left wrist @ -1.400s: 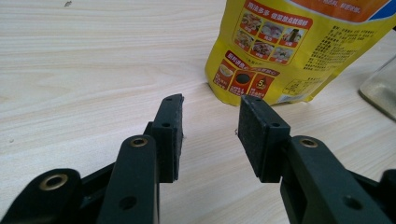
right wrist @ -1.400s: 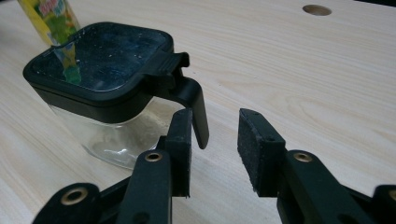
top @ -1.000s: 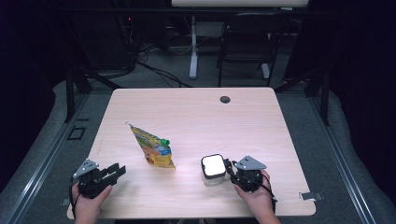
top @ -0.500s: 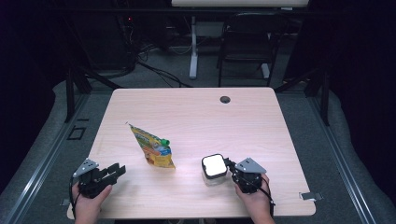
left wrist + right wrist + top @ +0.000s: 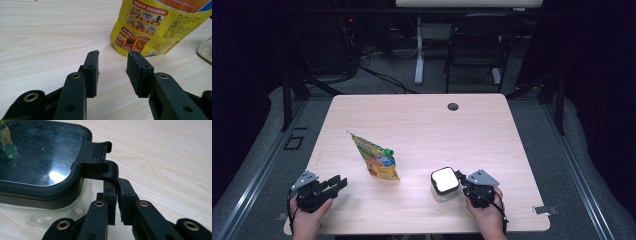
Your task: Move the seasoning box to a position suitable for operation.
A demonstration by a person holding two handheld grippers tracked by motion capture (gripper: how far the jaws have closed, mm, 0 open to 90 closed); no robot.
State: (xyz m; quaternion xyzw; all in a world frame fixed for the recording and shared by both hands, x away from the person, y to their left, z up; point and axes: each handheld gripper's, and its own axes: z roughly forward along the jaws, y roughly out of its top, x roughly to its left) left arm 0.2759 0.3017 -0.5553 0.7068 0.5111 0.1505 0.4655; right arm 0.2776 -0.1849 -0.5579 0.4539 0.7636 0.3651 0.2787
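With our right gripper just closed onto the latch at the container's 3 o'clock and our left gripper apart and empty, we judge a hard pull may tip the unbraced container.

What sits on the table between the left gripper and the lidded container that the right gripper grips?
A yellow pouch with a green cap stands between the left gripper and the container, as the high view shows; otherwise bare wood.

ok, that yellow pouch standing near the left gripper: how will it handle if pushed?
The yellow pouch is probably floppy: thin printed film, narrowing to its top. It leans, so a nudge likely tips it. The glossy surface may slip between fingers.
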